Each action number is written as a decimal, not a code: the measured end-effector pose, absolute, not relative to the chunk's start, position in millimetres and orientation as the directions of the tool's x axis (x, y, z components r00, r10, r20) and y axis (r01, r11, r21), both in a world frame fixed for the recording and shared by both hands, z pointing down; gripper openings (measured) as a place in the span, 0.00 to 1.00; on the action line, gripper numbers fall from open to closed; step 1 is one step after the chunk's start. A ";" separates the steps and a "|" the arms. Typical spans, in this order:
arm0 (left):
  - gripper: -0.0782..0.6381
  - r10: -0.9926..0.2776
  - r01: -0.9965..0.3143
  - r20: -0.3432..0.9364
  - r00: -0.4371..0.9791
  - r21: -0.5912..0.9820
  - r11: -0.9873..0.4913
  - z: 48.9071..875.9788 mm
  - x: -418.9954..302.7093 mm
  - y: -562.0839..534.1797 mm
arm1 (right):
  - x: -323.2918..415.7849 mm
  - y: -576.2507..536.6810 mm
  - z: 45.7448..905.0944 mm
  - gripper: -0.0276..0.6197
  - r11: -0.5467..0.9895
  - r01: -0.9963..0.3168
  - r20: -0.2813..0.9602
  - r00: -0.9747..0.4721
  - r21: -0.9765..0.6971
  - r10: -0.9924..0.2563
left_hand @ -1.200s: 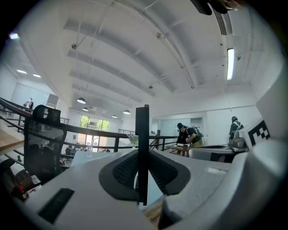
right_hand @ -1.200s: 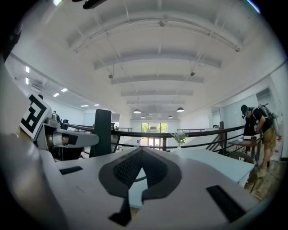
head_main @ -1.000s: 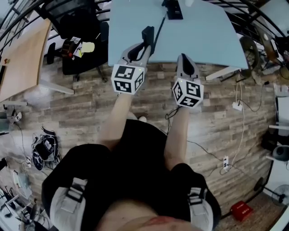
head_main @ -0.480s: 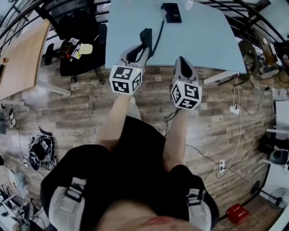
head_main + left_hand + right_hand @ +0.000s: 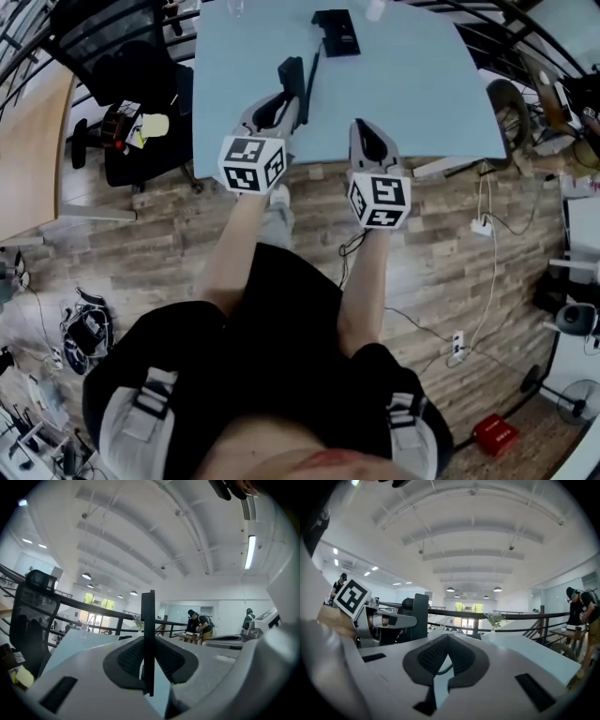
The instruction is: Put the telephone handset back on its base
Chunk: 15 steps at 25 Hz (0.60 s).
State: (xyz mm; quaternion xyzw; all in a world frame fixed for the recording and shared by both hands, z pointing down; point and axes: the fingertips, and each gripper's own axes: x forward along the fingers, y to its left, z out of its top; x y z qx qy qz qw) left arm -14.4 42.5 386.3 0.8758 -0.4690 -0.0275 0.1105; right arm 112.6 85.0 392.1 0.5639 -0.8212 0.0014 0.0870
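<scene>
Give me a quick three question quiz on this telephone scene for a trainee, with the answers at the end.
1. Multiple choice: what is the left gripper holding? A) a stapler B) the telephone handset C) nothing
2. True or false: the right gripper also grips the handset.
3. Fill in the blank: the telephone base sits on the light blue ____.

Key: 1 B. 2 False: its jaws are together and empty. 3 table.

Pale blue table (image 5: pixel 422 84): black telephone base (image 5: pixel 336 31) near far edge, cord (image 5: pixel 314 70) trailing, white vase (image 5: pixel 375 9) beside
</scene>
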 end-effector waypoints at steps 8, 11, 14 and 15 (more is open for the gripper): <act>0.20 -0.801 -0.800 0.126 0.585 0.254 -0.544 412.3 1.3 -83.0 | 118.8 -44.6 419.6 0.03 0.356 -0.934 0.197 -0.342 0.039 -0.919; 0.20 -0.801 -0.805 0.162 0.577 0.279 -0.524 428.6 -8.0 -128.2 | 107.5 -92.4 432.4 0.03 0.387 -0.922 0.237 -0.370 0.027 -0.898; 0.20 -0.804 -0.805 0.162 0.573 0.294 -0.515 428.6 -13.5 -168.4 | 109.8 -137.3 428.9 0.03 0.361 -0.932 0.231 -0.348 0.014 -0.909; 0.20 -0.807 -0.804 0.153 0.571 0.305 -0.511 425.4 -15.8 -176.8 | 109.8 -146.7 426.8 0.03 0.352 -0.936 0.227 -0.340 0.011 -0.912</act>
